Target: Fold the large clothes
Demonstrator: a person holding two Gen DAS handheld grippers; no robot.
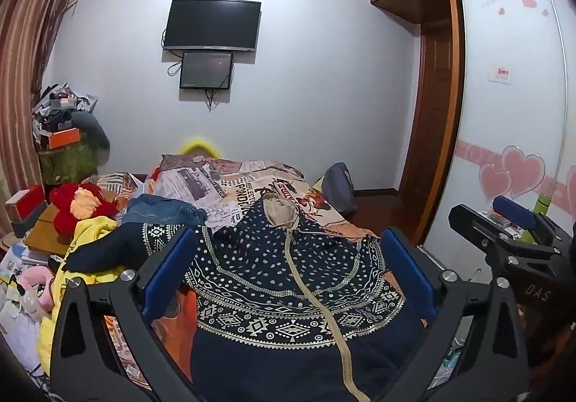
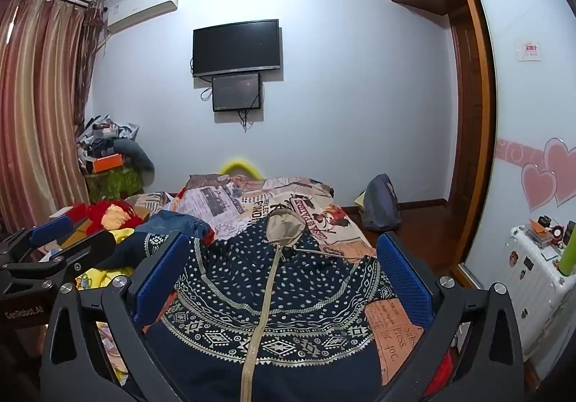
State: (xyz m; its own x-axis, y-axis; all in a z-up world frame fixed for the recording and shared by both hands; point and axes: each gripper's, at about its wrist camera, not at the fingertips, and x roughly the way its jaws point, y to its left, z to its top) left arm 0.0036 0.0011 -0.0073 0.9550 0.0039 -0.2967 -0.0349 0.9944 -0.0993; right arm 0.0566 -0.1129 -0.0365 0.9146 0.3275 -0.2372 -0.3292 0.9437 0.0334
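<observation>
1. The navy patterned hoodie (image 1: 295, 279) lies spread on the bed (image 1: 252, 182), zip side up, directly ahead of and below both hand-held grippers.

2. Its long axis runs straight away from them. The plain dark hem end is nearest, under the jaws. The beige-lined hood (image 2: 286, 223) points to the far end of the bed.

3. The beige zipper (image 2: 261, 312) marks that axis. From the right wrist it runs nearly up the middle between the fingers. From the left wrist it sits a little right of centre.

4. The left gripper (image 1: 288, 279) has its jaws spread wide with nothing between the blue pads. It hovers over the hoodie's body, left of the zip.

5. The right gripper (image 2: 284, 279) is likewise wide apart and empty, over the body and tilted slightly down. It also shows at the right edge of the left wrist view, so the two hang side by side.

6. One dark sleeve (image 1: 108, 247) trails out to the left over a yellow garment (image 1: 90, 232), nearer the left gripper.

7. The right sleeve is hard to make out; it probably lies folded or bunched by the right pad, where the printed bedcover (image 2: 396, 330) shows through.

8. My judgement: the first fold turns on the side edges, each gripper taking its own side of the zip.
</observation>
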